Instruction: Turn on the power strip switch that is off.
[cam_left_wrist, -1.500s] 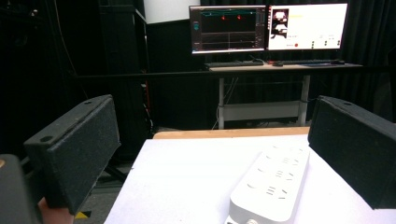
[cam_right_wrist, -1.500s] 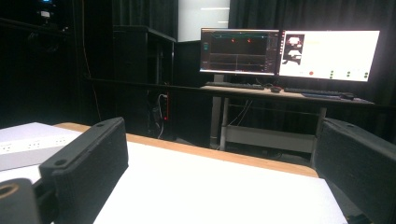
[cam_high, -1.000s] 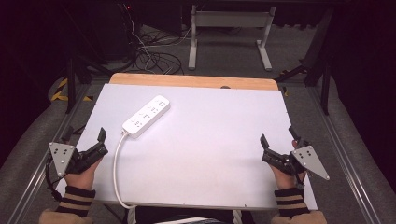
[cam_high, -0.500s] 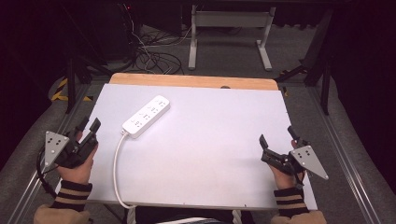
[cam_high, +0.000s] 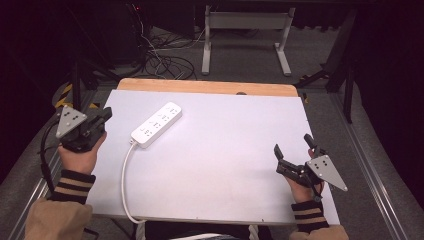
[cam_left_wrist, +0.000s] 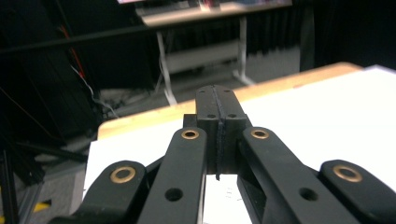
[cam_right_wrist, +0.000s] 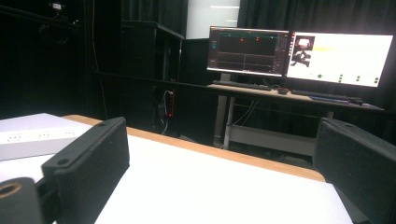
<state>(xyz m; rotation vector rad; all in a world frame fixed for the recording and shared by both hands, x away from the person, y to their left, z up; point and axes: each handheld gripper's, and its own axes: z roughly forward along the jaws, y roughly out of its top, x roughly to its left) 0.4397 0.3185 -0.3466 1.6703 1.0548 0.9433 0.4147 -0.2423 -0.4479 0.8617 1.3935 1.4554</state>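
White bench (cam_high: 215, 165) in dark room, power strip (cam_high: 156, 124) left of centre, left tool (cam_high: 100, 120) just pressed together on nothing, right tool (cam_high: 295, 155) spread.

Field notes: my table (cam_high: 210, 200) has a white top with a pale wooden strip (cam_high: 205, 86) along its far edge. Beyond, I see tangled black cables (cam_high: 165, 62) on grey floor, a white metal desk frame (cam_high: 245, 30), and two lit monitors (cam_right_wrist: 299, 51).
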